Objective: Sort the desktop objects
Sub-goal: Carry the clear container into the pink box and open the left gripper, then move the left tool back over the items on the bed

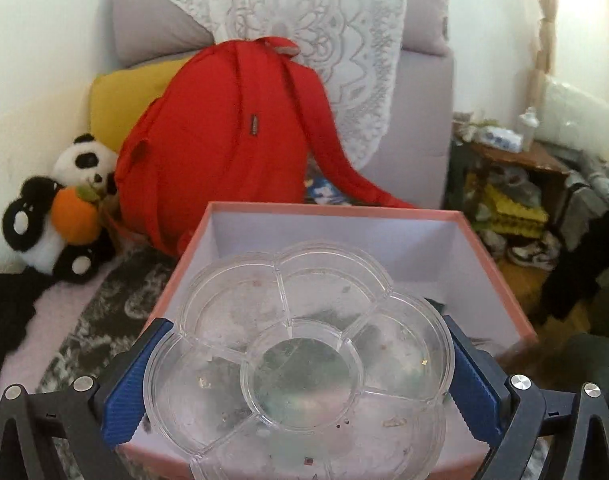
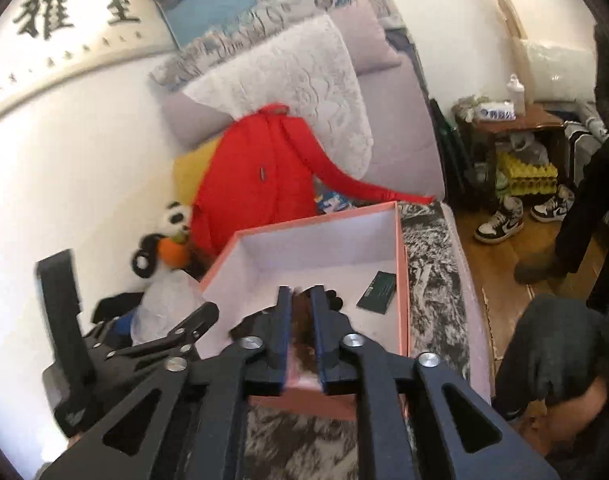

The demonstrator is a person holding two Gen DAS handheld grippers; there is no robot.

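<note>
Left gripper [image 1: 300, 364]: your blue pads pinch the clear flower-shaped tray [image 1: 296, 360] across its width; tray hangs flat, directly over the pink box [image 1: 500, 280].
Right gripper [image 2: 302, 300]: fingers nearly pressed together on smth brown and fuzzy, can't tell what; tips already past the box's near wall.
Key relation: box is below and fwd of the tray; left is the hand to lower it.
In box: dark card [image 2: 378, 292] near the right wall.
Writing: wall calligraphy [image 2: 76, 10] reads 雅室; card print too small to read.
</note>
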